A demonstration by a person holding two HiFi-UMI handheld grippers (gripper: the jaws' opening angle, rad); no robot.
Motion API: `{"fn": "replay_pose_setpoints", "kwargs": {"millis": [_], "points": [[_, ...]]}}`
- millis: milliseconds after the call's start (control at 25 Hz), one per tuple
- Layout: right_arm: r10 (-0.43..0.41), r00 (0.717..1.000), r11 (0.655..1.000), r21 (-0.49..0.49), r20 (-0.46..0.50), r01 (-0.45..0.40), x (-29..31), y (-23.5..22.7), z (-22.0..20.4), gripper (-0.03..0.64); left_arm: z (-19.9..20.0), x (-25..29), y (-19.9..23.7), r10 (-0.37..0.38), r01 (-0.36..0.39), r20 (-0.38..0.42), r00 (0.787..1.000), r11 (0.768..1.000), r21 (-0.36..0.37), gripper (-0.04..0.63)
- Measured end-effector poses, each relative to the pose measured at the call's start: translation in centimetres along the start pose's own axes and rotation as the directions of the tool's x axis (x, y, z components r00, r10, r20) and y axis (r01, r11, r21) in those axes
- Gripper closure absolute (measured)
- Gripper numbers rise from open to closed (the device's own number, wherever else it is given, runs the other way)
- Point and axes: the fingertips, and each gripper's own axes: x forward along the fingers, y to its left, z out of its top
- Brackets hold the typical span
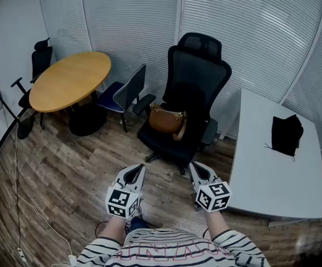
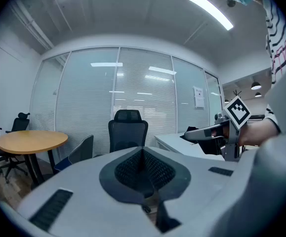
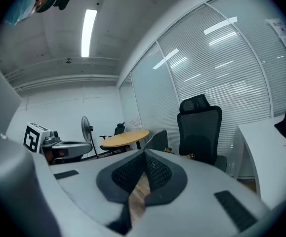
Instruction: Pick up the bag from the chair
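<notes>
So the brown leather bag (image 1: 166, 120) is sitting on the seat of the black high-back mesh office chair (image 1: 198, 74), with its strap looping down at the front. Both grippers are held low and near each other, well apart from the chair and pointing toward it. Left gripper (image 1: 135, 173): jaws closed tip to tip, nothing in them. Right gripper (image 1: 200, 172): same deal, jaws pressed together and empty, just a sliver of wood-plank floor (image 1: 66, 166) showing through behind the tips. Off to the left there's a round wooden tabletop (image 1: 69, 79) with a small grey-and-blue chair (image 1: 126, 90) beside it. On the right, a white rectangular tabletop (image 1: 272, 174) has a black fabric bundle (image 1: 286, 133) on it.
</notes>
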Motion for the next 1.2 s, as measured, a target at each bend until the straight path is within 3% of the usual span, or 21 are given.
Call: {"fn": "replay_pose_setpoints", "kwargs": {"millis": [160, 440, 480, 520, 560, 600, 800, 1200], "points": [[0.004, 1.000, 0.999, 0.037, 0.029, -0.005, 1.5, 0.3, 0.6, 0.589, 0.7, 0.6, 1.6, -0.013, 0.014, 0.048, 0.999, 1.000, -0.028, 0.569], [-0.055, 0.995, 0.995, 0.086, 0.083, 0.048, 4.4, -0.4, 1.8, 0.583, 0.5, 2.8, 4.7, -0.047, 0.049, 0.027, 0.998, 0.998, -0.049, 0.561], [-0.057, 0.995, 0.994, 0.097, 0.082, 0.049, 5.0, -0.5, 1.9, 0.580, 0.4, 3.3, 5.1, -0.060, 0.062, 0.025, 0.998, 0.996, -0.057, 0.542], [-0.057, 0.995, 0.993, 0.110, 0.080, 0.048, 5.6, -0.4, 1.9, 0.570, 0.3, 3.7, 5.6, -0.075, 0.077, 0.021, 0.997, 0.995, -0.067, 0.481], [-0.059, 0.995, 0.991, 0.122, 0.075, 0.049, 6.2, -0.3, 1.9, 0.534, 0.2, 4.1, 6.1, -0.090, 0.091, 0.015, 0.996, 0.993, -0.076, 0.415], [-0.063, 0.996, 0.990, 0.132, 0.068, 0.054, 6.9, -0.2, 1.8, 0.481, 0.1, 4.4, 6.6, -0.103, 0.104, 0.007, 0.995, 0.991, -0.080, 0.402], [-0.112, 0.992, 0.983, 0.155, 0.058, 0.102, 10.1, 0.0, 2.1, 0.433, 0.1, 6.2, 9.9, -0.151, 0.150, -0.008, 0.989, 0.986, -0.077, 0.402], [-0.227, 0.971, 0.953, 0.221, 0.071, 0.207, 15.4, 1.3, 2.1, 0.410, -0.5, 7.9, 17.1, -0.242, 0.239, -0.047, 0.969, 0.969, -0.059, 0.402]]}}
